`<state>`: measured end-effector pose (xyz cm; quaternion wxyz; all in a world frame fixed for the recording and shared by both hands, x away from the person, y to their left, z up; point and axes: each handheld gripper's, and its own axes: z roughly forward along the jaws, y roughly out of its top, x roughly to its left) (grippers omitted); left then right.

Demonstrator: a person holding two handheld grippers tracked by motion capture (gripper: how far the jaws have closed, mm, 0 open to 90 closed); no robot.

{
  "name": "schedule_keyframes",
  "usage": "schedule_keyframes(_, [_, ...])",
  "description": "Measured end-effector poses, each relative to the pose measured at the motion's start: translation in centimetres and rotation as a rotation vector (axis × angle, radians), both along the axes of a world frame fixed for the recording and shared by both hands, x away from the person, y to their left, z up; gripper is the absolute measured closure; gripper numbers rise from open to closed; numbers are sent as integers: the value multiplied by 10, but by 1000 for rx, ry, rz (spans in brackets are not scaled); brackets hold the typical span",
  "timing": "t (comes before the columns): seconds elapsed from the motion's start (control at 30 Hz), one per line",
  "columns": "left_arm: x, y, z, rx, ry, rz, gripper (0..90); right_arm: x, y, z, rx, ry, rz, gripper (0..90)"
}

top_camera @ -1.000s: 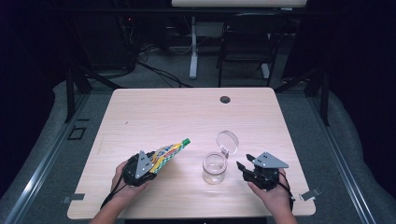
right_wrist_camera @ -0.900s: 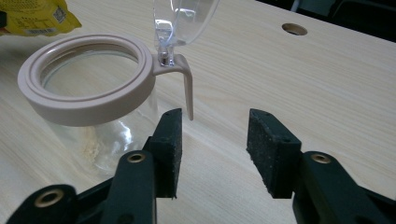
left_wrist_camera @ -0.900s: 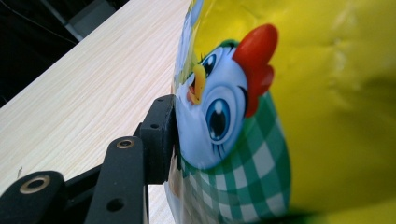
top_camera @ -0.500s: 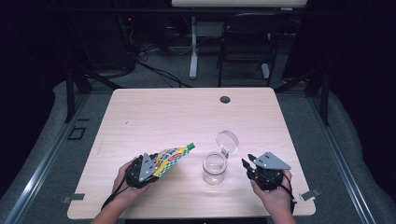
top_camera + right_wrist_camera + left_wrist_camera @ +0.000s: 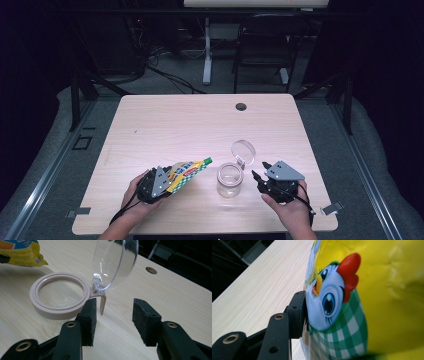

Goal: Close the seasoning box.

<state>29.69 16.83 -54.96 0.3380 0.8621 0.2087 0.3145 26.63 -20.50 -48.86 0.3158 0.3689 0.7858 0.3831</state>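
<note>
**Ana:** Starting with the high view: the left tongs [image 5: 159, 181] are clamped on the snack pouch [image 5: 188, 172], whose sealed top now reaches closer to the jar [image 5: 230, 179] than it did a second ago, when it pointed farther up the counter [image 5: 175, 125]. I read that as the pouch being lined up to pour into the jar.

**Ben:** And the jar itself?

**Ana:** Near the front edge of the counter, between the two hands, its clear hinged lid [image 5: 243, 149] flipped up and open. The right tongs [image 5: 261, 176] sit just beside it on the right, jaws apart and holding nothing; they have edged a little nearer the jar. The left hand [image 5: 137, 192] is low on the counter, tongs angled up and to the right; the right hand [image 5: 287, 207] points its tongs left toward the jar.

**Ben:** Left gripper view?

**Ana:** One black pad [image 5: 298, 312] presses flat against the pouch [image 5: 342, 310] (the cartoon chicken and green check print fill most of the frame), so the grip looks firm. The second pad is hidden behind the pouch.

**Ben:** Right gripper view?

**Ana:** Both pads stand well apart, with the jar's beige rim [image 5: 60, 296] just ahead of the left pad [image 5: 87, 320] and the lid [image 5: 115, 262] upright above its latch tab. A yellow corner of the pouch [image 5: 23, 253] hangs just beyond the rim, not yet over the mouth. My guess is the right tongs are there to steady the jar.
</note>
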Motion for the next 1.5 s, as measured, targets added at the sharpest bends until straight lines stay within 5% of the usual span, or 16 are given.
schedule_keyframes(0.07, [0,-1,0,5,-2,-2,535,-4,2,1,-6,-22,14,583])
schedule_keyframes(0.3, [-1,-3,0,37,-13,-5,535,-19,16,1,-171,-125,88,687])
schedule_keyframes(0.57, [-2,-8,0,78,-29,-15,536,-26,37,-7,-290,-175,177,704])
schedule_keyframes(0.97, [-2,-15,-1,117,-33,-31,536,-19,59,-9,-378,-235,237,698])
schedule_keyframes(1.1, [0,-18,0,133,-52,-26,536,-17,66,-10,-424,-261,245,688])
schedule_keyframes(1.5, [-1,-25,1,210,-149,-6,536,-21,78,-15,-453,-335,257,652])
